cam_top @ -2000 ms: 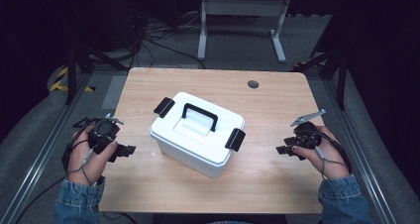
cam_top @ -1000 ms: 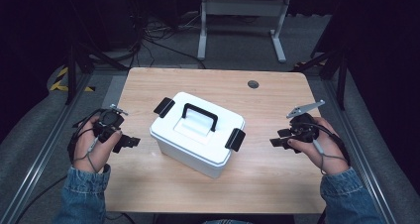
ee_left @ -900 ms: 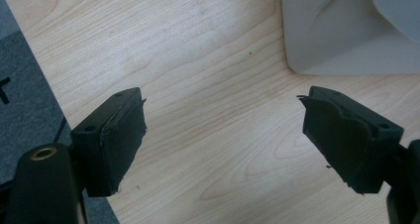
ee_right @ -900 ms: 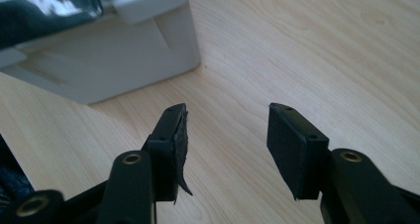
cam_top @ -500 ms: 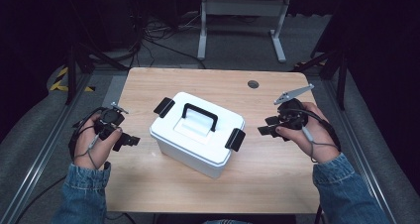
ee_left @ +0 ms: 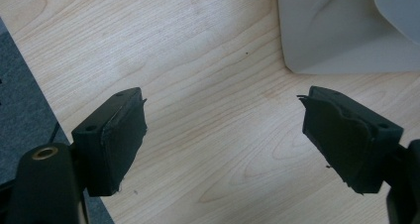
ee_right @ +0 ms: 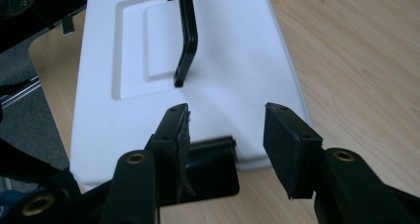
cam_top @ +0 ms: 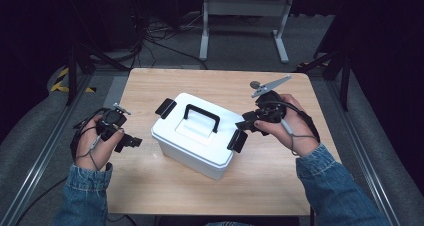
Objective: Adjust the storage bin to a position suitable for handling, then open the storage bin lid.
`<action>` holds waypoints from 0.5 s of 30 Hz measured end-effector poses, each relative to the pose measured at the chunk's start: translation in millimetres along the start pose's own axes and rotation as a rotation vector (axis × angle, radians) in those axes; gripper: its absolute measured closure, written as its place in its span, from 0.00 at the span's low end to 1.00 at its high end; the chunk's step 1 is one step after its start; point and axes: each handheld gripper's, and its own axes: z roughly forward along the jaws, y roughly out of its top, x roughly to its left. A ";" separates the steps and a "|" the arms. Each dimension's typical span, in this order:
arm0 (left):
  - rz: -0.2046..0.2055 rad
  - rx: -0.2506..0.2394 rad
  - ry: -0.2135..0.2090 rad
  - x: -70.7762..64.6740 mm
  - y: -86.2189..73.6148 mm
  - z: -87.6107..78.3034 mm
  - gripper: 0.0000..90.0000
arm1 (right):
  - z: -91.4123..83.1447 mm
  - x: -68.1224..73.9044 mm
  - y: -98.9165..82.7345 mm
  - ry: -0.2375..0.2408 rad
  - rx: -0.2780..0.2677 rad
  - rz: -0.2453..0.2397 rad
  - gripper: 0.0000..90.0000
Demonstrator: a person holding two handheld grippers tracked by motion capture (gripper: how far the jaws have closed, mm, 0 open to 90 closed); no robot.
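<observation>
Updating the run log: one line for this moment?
right gripper: open, at box's latch | left gripper: open, over table

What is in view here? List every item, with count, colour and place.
table: one, light wood, centre.
storage box: one, white, mid-table, lid on.
handle: one, black, lying on the lid.
latches: two, black, one at each end of the lid.
stand: one, pale grey, on the floor beyond the table.
left gripper: one, black, open, left of the box.
right gripper: one, black, open, at the right latch.
</observation>
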 end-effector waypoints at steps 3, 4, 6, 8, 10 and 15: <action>0.002 0.002 -0.008 -0.5 0.2 0.4 0.20 | 10.1 1.9 7.5 0.013 0.008 -0.012 0.59; 0.004 0.002 -0.009 -0.4 0.6 0.4 0.20 | 13.3 2.8 10.0 0.015 0.012 -0.014 0.59; 0.006 0.003 -0.011 -0.7 1.2 0.9 0.20 | 19.9 4.6 14.5 0.018 0.016 -0.019 0.59; 0.003 0.003 -0.012 -1.3 2.3 1.3 0.20 | 24.4 5.8 16.9 0.024 0.020 -0.020 0.59; 0.009 0.002 -0.009 -1.7 3.7 2.2 0.19 | 28.7 6.4 19.2 0.024 0.021 -0.023 0.59; 0.018 0.007 -0.013 -3.0 6.8 3.7 0.20 | 39.1 7.9 24.3 0.031 0.019 -0.026 0.59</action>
